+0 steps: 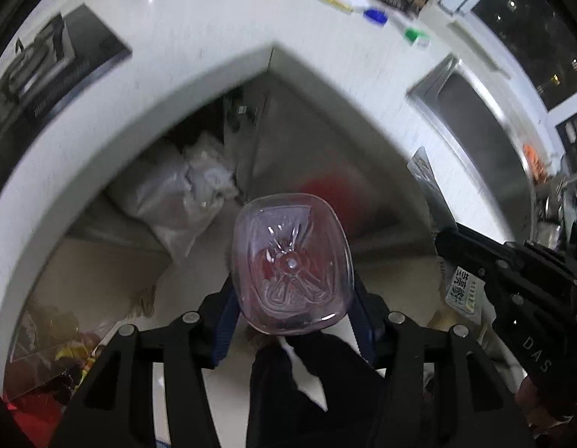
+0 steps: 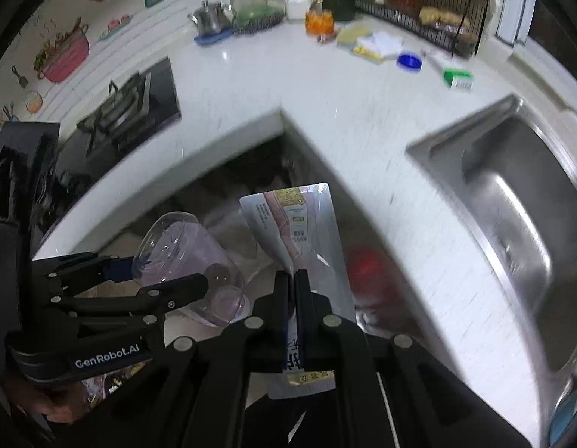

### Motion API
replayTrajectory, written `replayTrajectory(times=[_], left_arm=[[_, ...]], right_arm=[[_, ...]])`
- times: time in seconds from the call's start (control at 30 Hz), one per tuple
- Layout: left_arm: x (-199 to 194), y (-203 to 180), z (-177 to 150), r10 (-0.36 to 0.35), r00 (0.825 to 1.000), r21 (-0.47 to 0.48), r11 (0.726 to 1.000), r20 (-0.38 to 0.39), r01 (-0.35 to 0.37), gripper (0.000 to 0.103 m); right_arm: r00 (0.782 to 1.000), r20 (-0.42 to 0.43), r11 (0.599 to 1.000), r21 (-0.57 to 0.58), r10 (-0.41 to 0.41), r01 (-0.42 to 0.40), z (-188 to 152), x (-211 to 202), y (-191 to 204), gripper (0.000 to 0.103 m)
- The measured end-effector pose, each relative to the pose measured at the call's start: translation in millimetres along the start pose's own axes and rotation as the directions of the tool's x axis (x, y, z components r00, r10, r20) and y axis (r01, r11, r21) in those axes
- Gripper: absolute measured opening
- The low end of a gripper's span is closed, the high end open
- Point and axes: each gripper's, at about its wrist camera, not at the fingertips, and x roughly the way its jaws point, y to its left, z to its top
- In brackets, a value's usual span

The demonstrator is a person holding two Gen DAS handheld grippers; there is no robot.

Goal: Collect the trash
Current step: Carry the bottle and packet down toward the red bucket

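My left gripper (image 1: 292,291) is shut on a clear plastic bottle (image 1: 291,264), whose base faces the camera; it hangs in the air in front of the counter's inner corner. The bottle also shows in the right wrist view (image 2: 187,261), with the left gripper (image 2: 168,280) around it. My right gripper (image 2: 292,280) is shut on a flat silver pouch (image 2: 295,224) with printed text, held upright. The right gripper (image 1: 449,239) and the pouch (image 1: 428,183) show at the right of the left wrist view. Both are held over the floor, beside each other.
An L-shaped white counter (image 2: 325,104) carries a gas hob (image 2: 127,119), a steel sink (image 2: 512,201), a blue lid (image 2: 409,61), a green box (image 2: 458,78) and a rack. Below are bagged items (image 1: 183,194) in an open cupboard, and a bag of mixed trash (image 1: 56,347) at lower left.
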Motion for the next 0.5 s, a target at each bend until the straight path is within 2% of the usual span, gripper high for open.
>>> replayTrajectory(times=[0.2, 0.4, 0.5], left_arm=[[54.5, 12.4, -27.7, -0.015, 0.997, 0.019, 1.0, -0.072, 0.016, 0.051], [124.9, 29.7, -43.6, -0.036, 0.991, 0.013, 0.999, -0.127, 0.038, 0.051], [164.5, 39.2, -49.6, -0.07, 0.986, 0.001, 0.997, -0.151, 0.071, 0.051]], right_arm=[[0.995, -0.101, 1.0, -0.011, 0.009, -0.01, -36.4, 51.8, 0.9, 0.003], [0.99, -0.14, 0.999, -0.027, -0.026, 0.023, -57.5, 112.9, -11.4, 0.003], [0.985, -0.171, 0.999, -0.031, -0.038, 0.033, -65.3, 150.8, -18.5, 0.003]])
